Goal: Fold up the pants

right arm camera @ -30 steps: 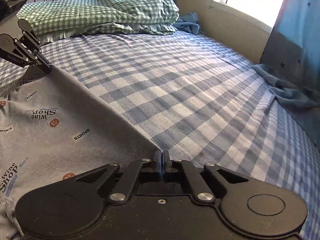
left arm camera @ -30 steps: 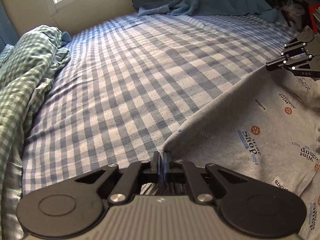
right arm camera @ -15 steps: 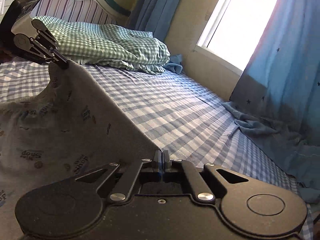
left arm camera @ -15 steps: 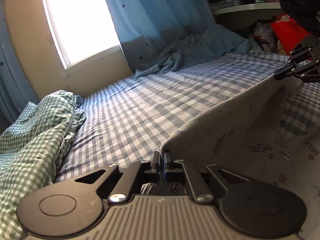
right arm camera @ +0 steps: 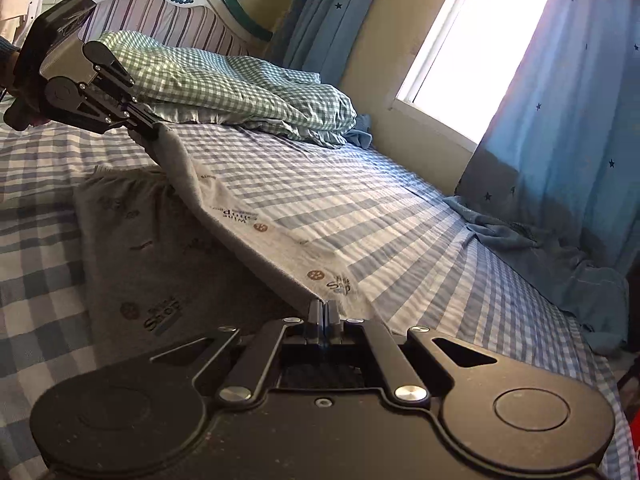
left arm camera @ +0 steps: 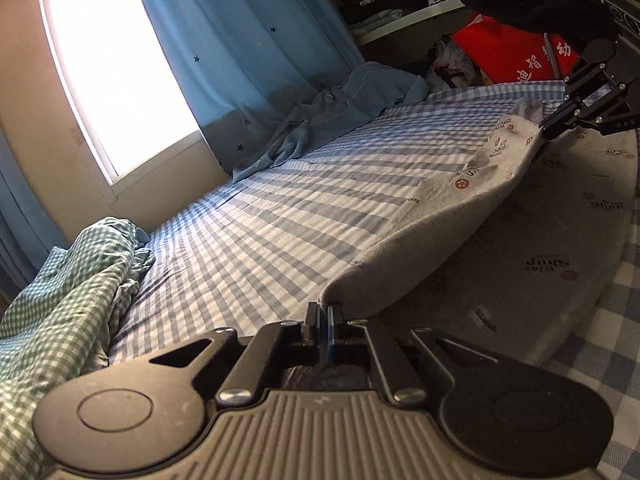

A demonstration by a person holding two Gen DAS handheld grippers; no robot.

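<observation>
Grey printed pants (left arm camera: pixel 532 240) lie on a blue checked bed (left arm camera: pixel 280 216). One long edge is lifted and stretched taut between both grippers, folded over the lower layer. My left gripper (left arm camera: pixel 324 314) is shut on one end of that edge. My right gripper (right arm camera: pixel 325 312) is shut on the other end. The right gripper also shows in the left wrist view (left arm camera: pixel 548 128), and the left gripper shows in the right wrist view (right arm camera: pixel 150 130). In the right wrist view the pants (right arm camera: pixel 168 252) run from my jaws to the far gripper.
A green checked quilt (left arm camera: pixel 60 300) is bunched at the head of the bed, near the headboard (right arm camera: pixel 160 20). A blue cloth (left arm camera: pixel 340 108) lies by the curtain and window (left arm camera: pixel 120 72). Shelves with clothes and a red bag (left arm camera: pixel 512 56) stand past the foot.
Both grippers have lifted the held edge of the pants off the bed and carried it over, so the printed side of the raised layer now faces the window.
</observation>
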